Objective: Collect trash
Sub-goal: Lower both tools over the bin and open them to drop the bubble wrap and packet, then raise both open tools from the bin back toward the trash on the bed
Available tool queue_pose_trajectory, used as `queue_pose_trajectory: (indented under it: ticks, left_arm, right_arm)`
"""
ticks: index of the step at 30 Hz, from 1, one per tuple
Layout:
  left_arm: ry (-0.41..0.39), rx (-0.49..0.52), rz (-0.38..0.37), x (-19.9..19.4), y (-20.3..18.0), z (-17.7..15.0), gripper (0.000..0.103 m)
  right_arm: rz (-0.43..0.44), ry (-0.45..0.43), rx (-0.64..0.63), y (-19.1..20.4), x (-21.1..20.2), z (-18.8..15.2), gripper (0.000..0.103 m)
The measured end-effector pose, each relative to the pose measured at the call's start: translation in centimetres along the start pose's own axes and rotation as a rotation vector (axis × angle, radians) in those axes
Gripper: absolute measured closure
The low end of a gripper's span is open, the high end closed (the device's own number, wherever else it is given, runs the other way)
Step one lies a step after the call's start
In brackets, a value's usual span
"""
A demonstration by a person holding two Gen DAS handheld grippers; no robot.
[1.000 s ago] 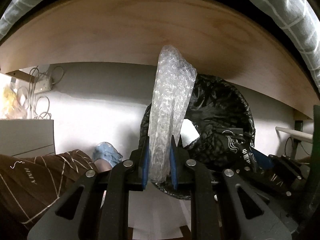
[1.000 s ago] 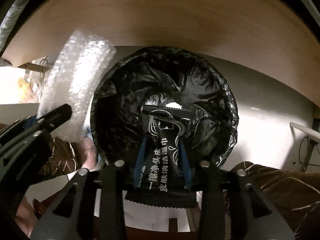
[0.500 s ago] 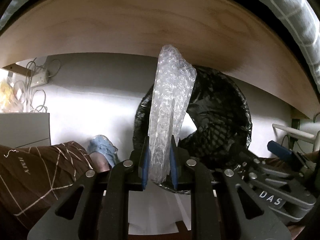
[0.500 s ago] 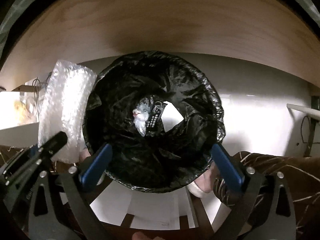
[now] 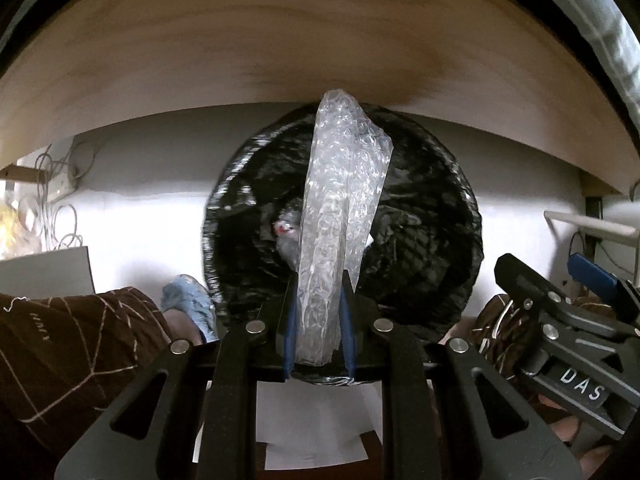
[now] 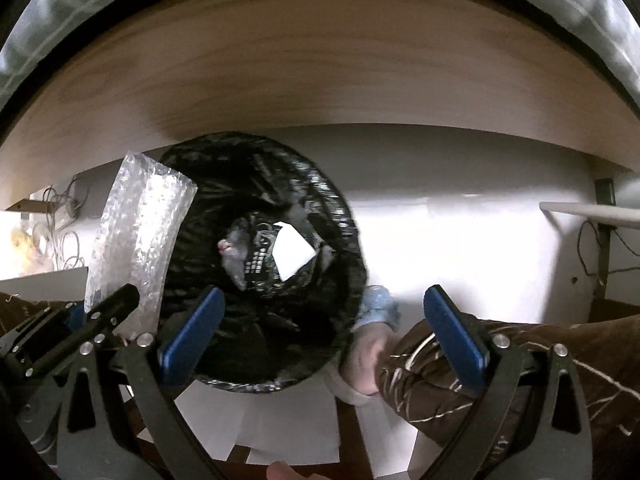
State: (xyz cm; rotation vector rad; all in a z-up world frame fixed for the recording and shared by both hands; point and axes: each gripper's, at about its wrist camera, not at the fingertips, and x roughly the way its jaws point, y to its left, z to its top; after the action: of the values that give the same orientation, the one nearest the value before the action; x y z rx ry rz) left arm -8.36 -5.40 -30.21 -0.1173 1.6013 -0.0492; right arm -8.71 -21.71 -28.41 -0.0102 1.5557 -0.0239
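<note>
A round bin lined with a black bag (image 5: 432,216) stands on the floor under a wooden desk. My left gripper (image 5: 318,324) is shut on a long piece of clear bubble wrap (image 5: 340,208) and holds it upright over the bin's mouth. The bubble wrap (image 6: 136,240) shows at the bin's left rim in the right wrist view. My right gripper (image 6: 324,332) is open and empty, to the right of the bin (image 6: 320,208). Inside the bin lie a black wipe packet (image 6: 260,256), a white paper scrap (image 6: 292,254) and a grey wad (image 6: 234,254).
The wooden desk edge (image 5: 280,48) arches overhead. The person's legs in brown trousers (image 5: 68,352) and blue slippers (image 5: 188,300) flank the bin. A power strip with cables (image 5: 56,184) lies at the far left. The right gripper's body (image 5: 560,340) is at the right.
My right gripper opened and dropped the black wipe packet into the bin, then shifted right. My left gripper moved the bubble wrap from the bin's left side to over its mouth.
</note>
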Motion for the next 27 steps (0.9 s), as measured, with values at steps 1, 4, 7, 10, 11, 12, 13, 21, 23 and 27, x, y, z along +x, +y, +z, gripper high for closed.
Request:
queue_pose_trajectory:
  ticks: [1,4,7,10,11,12,13,21,23,27]
  left_arm:
    - [0.003,0.009,0.002,0.1,-0.2,0.1,0.085]
    - [0.018,0.036,0.005,0.7,-1.3,0.1,0.084]
    - [0.029,0.059,0.020,1.4,-2.2,0.1,0.082]
    - [0.036,0.067,0.031,1.8,-2.4,0.1,0.078]
    - [0.037,0.066,0.034,1.8,-2.4,0.1,0.076]
    - [0.038,0.066,0.039,1.9,-2.4,0.1,0.071]
    - [0.039,0.064,0.051,2.0,-2.3,0.1,0.067]
    - [0.005,0.021,0.064,1.3,-1.0,0.4,0.026]
    - [-0.005,0.003,0.058,1.1,-0.6,0.4,0.019]
    - [-0.043,-0.011,0.055,0.0,0.0,0.5,0.011]
  right_arm:
    - [0.000,0.000,0.015,-0.5,0.1,0.0,0.007]
    - [0.001,0.014,0.036,-1.3,0.4,-0.1,0.007]
    - [0.000,0.019,0.040,-1.4,0.6,-0.2,0.007]
    - [0.006,0.017,0.042,-1.4,0.8,-0.2,0.007]
    - [0.006,0.015,0.041,-1.4,0.8,-0.2,0.007]
    - [0.005,0.015,0.041,-1.4,0.8,-0.2,0.007]
    - [0.007,0.016,0.040,-1.3,0.9,-0.2,0.007]
    - [-0.007,0.001,0.042,-0.9,0.4,0.0,0.007]
    - [-0.006,-0.003,0.044,-0.9,0.3,0.0,0.007]
    - [-0.005,-0.027,0.041,-0.7,-0.4,0.4,0.007]
